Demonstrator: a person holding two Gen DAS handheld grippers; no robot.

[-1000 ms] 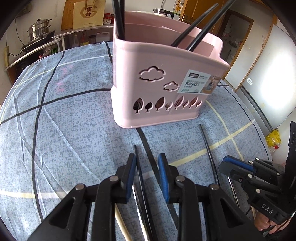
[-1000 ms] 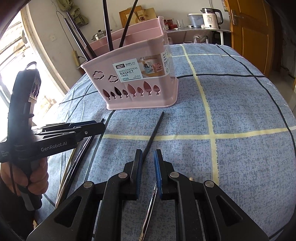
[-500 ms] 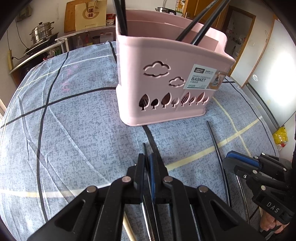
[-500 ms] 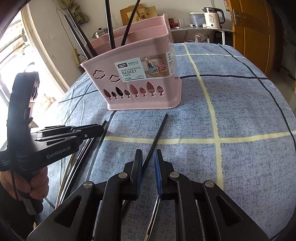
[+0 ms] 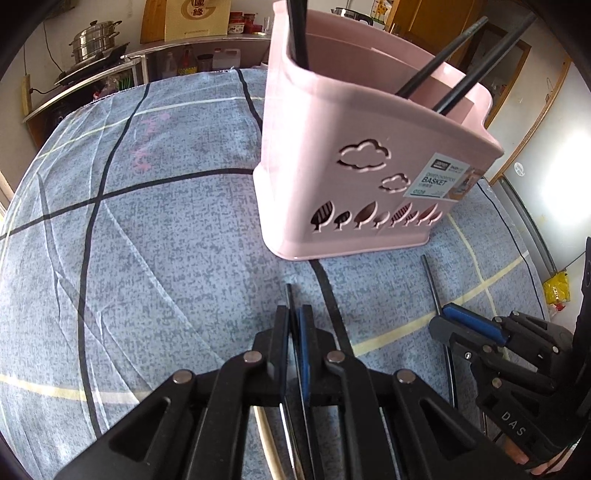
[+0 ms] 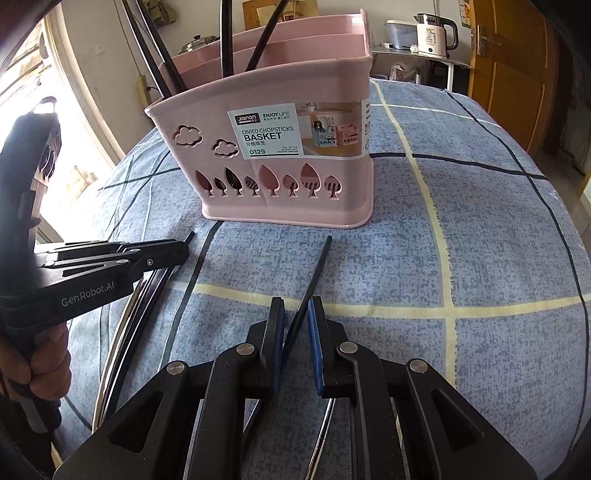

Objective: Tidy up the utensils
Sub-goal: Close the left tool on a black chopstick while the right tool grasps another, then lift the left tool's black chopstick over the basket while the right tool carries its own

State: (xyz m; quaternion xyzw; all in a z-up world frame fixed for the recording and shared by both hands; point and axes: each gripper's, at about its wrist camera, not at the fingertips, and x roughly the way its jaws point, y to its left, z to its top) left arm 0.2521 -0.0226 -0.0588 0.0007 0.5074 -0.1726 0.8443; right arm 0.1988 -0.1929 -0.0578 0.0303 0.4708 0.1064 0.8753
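A pink divided chopstick basket (image 5: 362, 192) (image 6: 295, 177) stands on the blue patterned cloth, with several black chopsticks upright in it. My left gripper (image 5: 293, 314) is shut on a black chopstick (image 5: 290, 295) whose tip points toward the basket; it also shows in the right wrist view (image 6: 181, 251). My right gripper (image 6: 295, 306) has its jaws narrowly apart around another black chopstick (image 6: 314, 273) lying on the cloth; its pads do not visibly touch it. It also shows in the left wrist view (image 5: 443, 317).
Several more chopsticks and metal utensils (image 6: 144, 299) lie on the cloth under the left gripper. A kettle (image 6: 432, 33) stands on a side table behind. A steel pot (image 5: 96, 40) sits on a counter at the back left.
My left gripper closed on the black chopstick and moved forward toward the basket. My right gripper moved forward along its chopstick, closer to the basket.
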